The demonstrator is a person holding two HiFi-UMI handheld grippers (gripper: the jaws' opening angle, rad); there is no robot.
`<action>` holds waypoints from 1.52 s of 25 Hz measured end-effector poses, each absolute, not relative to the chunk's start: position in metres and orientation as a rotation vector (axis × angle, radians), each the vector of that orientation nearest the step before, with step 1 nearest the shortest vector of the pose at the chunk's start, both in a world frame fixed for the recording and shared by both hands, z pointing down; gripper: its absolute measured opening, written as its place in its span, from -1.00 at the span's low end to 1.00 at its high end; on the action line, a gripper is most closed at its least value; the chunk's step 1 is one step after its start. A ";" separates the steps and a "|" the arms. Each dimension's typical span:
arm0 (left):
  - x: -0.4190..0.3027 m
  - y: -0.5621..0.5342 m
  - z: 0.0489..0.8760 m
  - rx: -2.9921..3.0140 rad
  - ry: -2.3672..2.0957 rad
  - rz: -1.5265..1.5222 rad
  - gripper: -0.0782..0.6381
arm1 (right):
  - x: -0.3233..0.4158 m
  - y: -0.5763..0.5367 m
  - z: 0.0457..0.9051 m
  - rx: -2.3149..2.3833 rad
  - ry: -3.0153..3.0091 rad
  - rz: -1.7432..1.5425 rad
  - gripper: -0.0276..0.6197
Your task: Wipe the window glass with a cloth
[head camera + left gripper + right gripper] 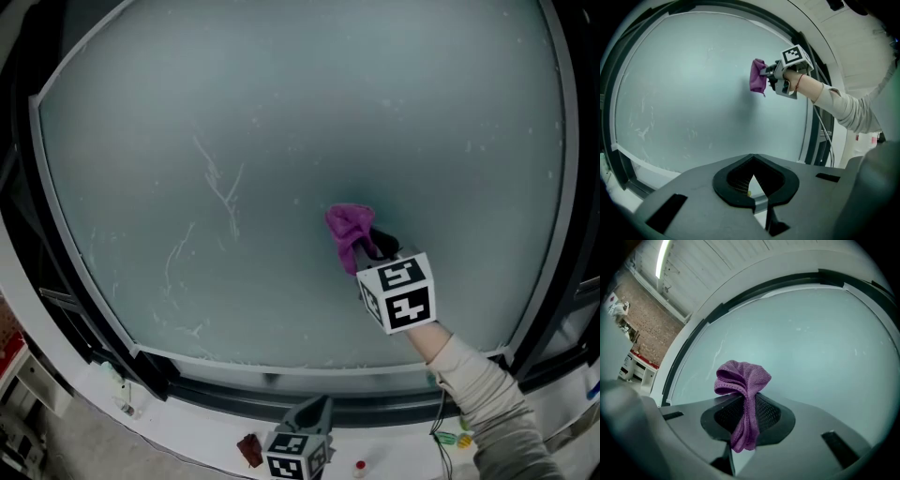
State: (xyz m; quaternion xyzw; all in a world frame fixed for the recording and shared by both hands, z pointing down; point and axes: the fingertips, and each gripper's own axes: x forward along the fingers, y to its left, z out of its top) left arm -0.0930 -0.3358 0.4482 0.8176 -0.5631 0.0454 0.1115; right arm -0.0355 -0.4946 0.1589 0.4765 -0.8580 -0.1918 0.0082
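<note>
Streaked window glass (281,122), brick side wall (647,324)

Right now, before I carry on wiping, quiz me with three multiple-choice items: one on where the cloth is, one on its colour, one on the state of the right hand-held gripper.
1. Where is the cloth?
A. Lying on the sill
B. Up at the window glass, right of its middle
C. Hanging from the top of the frame

2. What colour is the cloth?
A. Green
B. White
C. Purple

3. How is the right hand-held gripper?
A. Shut on the cloth
B. Open and empty
C. Shut and empty

Key:
1 B, the head view shows it up at the pane.
2 C, every view shows it purple.
3 A, the right gripper view shows the cloth pinched between the jaws.
</note>
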 end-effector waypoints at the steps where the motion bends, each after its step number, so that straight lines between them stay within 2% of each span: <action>1: -0.096 -0.335 0.448 2.393 -1.664 0.128 -0.77 | -0.042 -0.499 0.163 1.484 -2.677 -0.590 -0.74; 9: -0.114 -0.325 0.445 2.342 -1.723 0.119 -0.77 | -0.069 -0.530 0.187 1.496 -2.611 -0.522 -0.74; 21: -0.123 -0.323 0.446 2.355 -1.733 0.147 -0.77 | -0.055 -0.538 0.189 1.555 -2.568 -0.532 -0.74; 28: -0.104 -0.328 0.440 2.396 -1.688 0.135 -0.77 | -0.008 -0.539 0.189 1.624 -2.524 -0.533 -0.74; 38: -0.063 -0.346 0.441 2.510 -1.567 0.167 -0.77 | 0.098 -0.545 0.189 1.819 -2.370 -0.555 -0.74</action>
